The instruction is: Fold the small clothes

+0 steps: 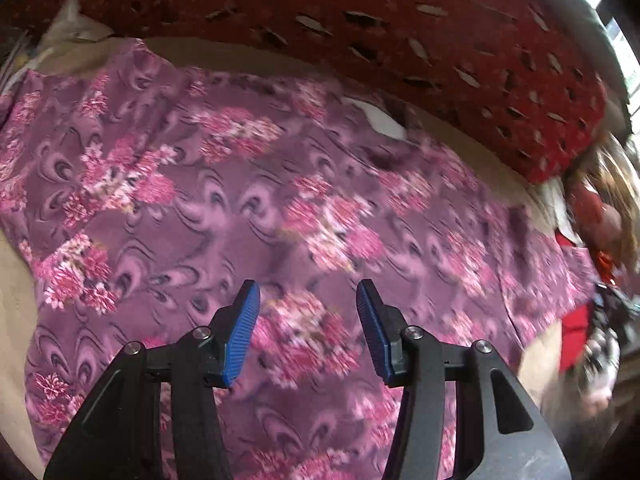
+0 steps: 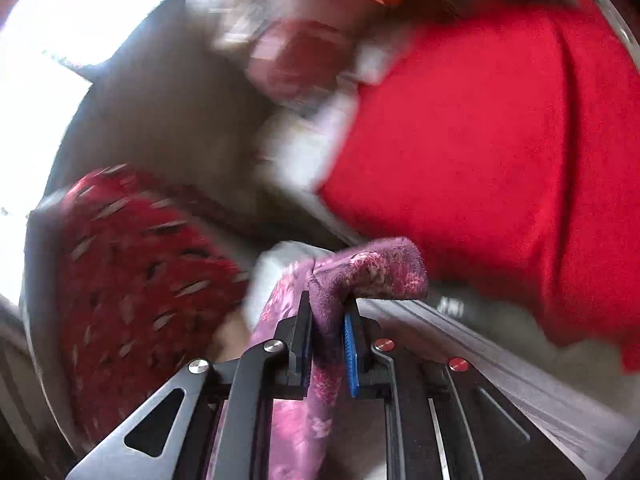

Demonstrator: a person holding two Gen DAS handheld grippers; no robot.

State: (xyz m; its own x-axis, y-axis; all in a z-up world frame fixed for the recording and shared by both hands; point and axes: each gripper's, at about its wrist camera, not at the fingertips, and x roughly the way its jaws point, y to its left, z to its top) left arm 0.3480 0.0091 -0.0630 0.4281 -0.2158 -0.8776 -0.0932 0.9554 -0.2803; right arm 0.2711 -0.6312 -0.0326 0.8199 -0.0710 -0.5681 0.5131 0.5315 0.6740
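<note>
where the left wrist view begins at its left edge, a tan surface (image 1: 16,300) shows beside the purple flowered cloth (image 1: 248,200), which lies spread across most of that view. the cloth carries pink blossom clusters and dark swirls, and a small white tag (image 1: 382,120) sits near its far edge. above it runs a dark red cushion (image 1: 400,28) with pale leaf-shaped marks. the left gripper (image 1: 308,332) hangs over the near middle of the cloth with its blue-padded fingers (image 1: 244,332) spread wide apart and nothing between them; whether the tips touch the fabric cannot be told. at the far right of this view, blurred, a person with long hair and red clothing (image 1: 576,336) shows at the cloth's right edge.

in the right wrist view, bright window light fills the upper left, and the same red cushion (image 2: 132,280) with pale marks sits at the lower left. in the middle, the right gripper (image 2: 326,332) has its fingers (image 2: 350,360) pressed together on a bunched fold of the purple cloth (image 2: 360,272); the fabric pokes up past the tips, curls over to the right, and trails down between the gripper's arms. to the right and above, a large red garment (image 2: 480,160) fills the view, heavily blurred.
</note>
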